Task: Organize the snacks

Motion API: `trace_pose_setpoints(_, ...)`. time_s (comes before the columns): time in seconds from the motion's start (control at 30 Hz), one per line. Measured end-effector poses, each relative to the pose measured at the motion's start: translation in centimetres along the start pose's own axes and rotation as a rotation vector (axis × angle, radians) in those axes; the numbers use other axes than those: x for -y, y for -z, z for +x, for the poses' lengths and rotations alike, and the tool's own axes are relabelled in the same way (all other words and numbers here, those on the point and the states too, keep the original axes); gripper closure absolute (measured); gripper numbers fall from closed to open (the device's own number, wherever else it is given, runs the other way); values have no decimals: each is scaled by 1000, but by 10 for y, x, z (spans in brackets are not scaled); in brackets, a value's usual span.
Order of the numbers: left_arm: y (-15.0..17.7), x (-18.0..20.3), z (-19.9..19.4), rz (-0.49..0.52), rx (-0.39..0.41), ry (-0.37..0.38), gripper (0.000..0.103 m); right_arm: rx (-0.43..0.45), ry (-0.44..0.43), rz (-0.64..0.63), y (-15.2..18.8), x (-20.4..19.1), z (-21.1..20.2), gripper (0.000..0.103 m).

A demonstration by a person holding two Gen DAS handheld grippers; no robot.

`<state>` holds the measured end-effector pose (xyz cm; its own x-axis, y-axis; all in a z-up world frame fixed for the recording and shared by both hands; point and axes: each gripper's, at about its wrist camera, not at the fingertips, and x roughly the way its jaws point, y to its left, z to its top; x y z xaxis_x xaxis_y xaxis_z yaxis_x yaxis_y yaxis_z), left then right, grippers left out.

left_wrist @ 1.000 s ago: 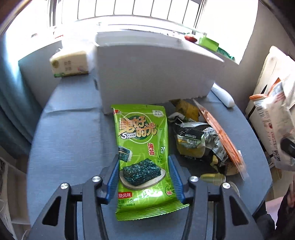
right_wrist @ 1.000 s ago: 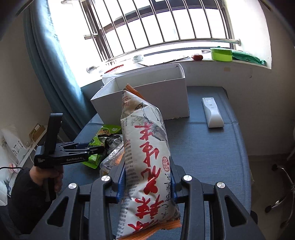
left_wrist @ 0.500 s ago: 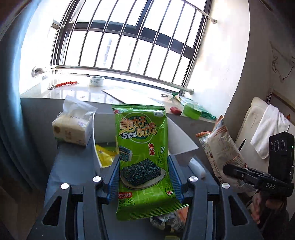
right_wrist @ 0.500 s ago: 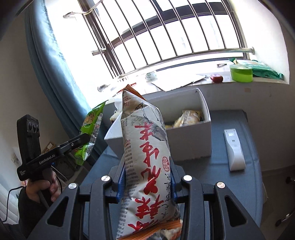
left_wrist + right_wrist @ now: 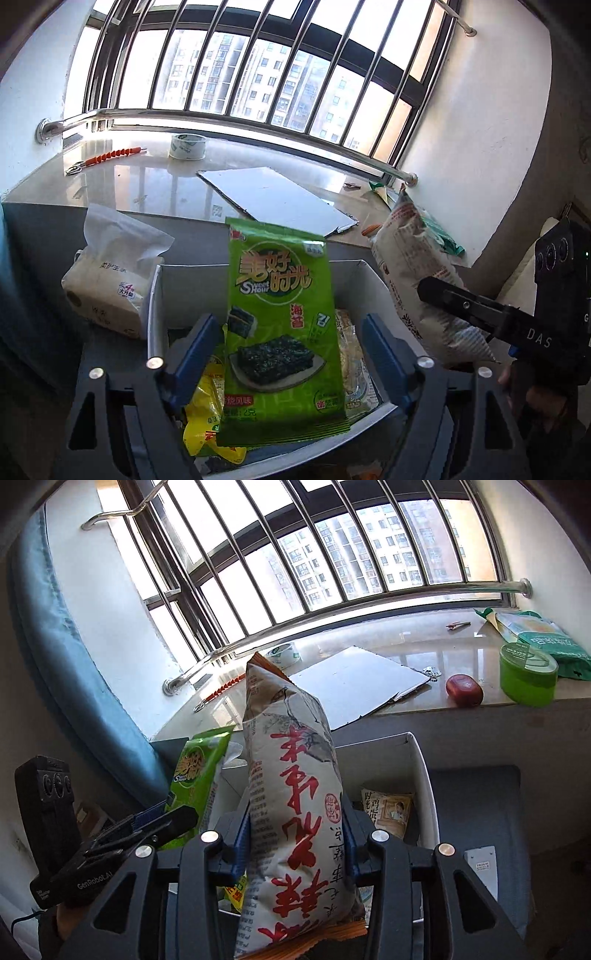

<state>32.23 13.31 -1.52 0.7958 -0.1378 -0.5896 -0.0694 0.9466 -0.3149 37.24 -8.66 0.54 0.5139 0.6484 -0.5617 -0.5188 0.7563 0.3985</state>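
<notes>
Left hand-held gripper (image 5: 288, 354) just spread, glossy flat seaweed packet (image 5: 282, 328) loose between its pads.

Each wrist camera sits just behind its own gripper's fingers, close above the white box (image 5: 155, 306), angled down and facing the barred window at 12 o'clock. Both views share the box, the windowsill and its tape roll (image 5: 186, 147). The left view catches the right gripper (image 5: 458, 302) at 3 o'clock; the right view shows the left gripper (image 5: 162, 821) at 8 o'clock.
</notes>
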Motion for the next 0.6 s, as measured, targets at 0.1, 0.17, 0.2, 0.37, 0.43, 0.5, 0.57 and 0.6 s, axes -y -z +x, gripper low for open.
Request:
trace_pose_setpoints(0.1, 4, -6, -2, -2, -1, -33, 0, 34, 9, 47, -2, 8, 2, 0)
trace_pose_setpoints(0.17, 9, -11, -6, -10, 0, -27, 0, 53, 11, 42, -2, 8, -1, 0)
trace_pose_setpoints(0.2, 11, -13, -9, -12, -2, -33, 0, 61, 19, 30, -1, 6, -4, 0)
trace_pose_setpoints(0.37, 17, -7, -28, 20, 20, -51, 0, 98, 31, -33, 3, -8, -23, 0)
trace_pose_setpoints(0.43, 21, 0, -44, 38, 39, -38, 0, 114, 23, -55, 7, -15, -35, 0)
trace_pose_setpoints(0.5, 27, 9, -64, 63, 71, -14, 0, 135, 11, -74, 15, -22, -52, 0)
trace_pose_setpoints(0.57, 37, 17, -86, 85, 95, 1, 0, 157, 0, -84, 25, -27, -72, 0)
trace_pose_setpoints(0.6, 43, 22, -98, 98, 110, 11, 0, 165, -15, -88, 32, -30, -83, 0)
